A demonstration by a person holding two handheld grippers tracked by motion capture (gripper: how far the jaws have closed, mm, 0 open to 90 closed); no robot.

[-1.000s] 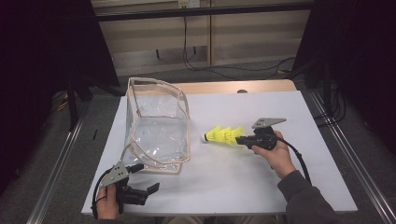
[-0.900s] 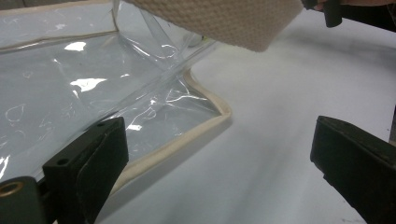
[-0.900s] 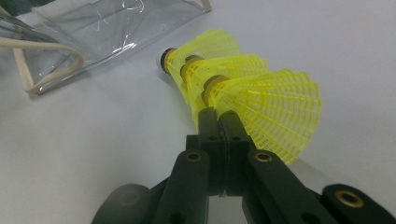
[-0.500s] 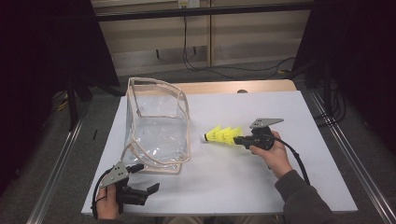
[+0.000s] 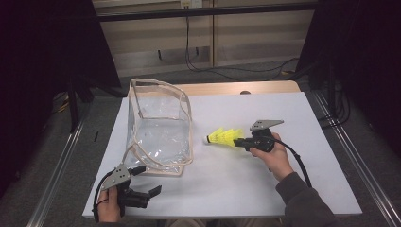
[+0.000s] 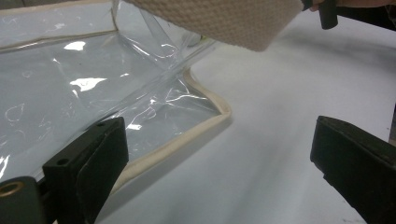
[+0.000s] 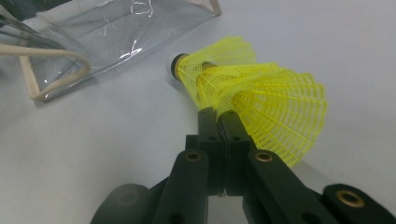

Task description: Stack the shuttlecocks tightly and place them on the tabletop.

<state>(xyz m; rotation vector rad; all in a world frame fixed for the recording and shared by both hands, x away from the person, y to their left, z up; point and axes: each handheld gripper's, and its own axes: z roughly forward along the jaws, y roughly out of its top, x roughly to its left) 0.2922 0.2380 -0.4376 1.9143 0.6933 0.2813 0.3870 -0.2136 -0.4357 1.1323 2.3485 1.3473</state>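
A clear plastic bag (image 5: 158,127) with beige trim stands on the white table top (image 5: 265,189), left of centre. My right gripper (image 5: 238,142) is to its right, level and pointing left. It is shut on the skirt of a nested stack of yellow shuttlecocks (image 5: 226,137) whose white cork faces the bag. The right gripper view shows the jaws (image 7: 217,114) pinched together on the mesh skirt of the shuttlecocks (image 7: 261,102), a short way from the bag (image 7: 116,32). My left gripper (image 5: 149,179) is open at the bag's near corner. Its jaws (image 6: 215,135) straddle the bag's trimmed bottom corner (image 6: 205,121) without touching it.
The table's near edge lies just below the left hand. Metal rails (image 5: 61,165) run along both sides of the table. A wooden strip (image 5: 222,88) shows at the far edge, and cables (image 5: 198,52) hang behind it.
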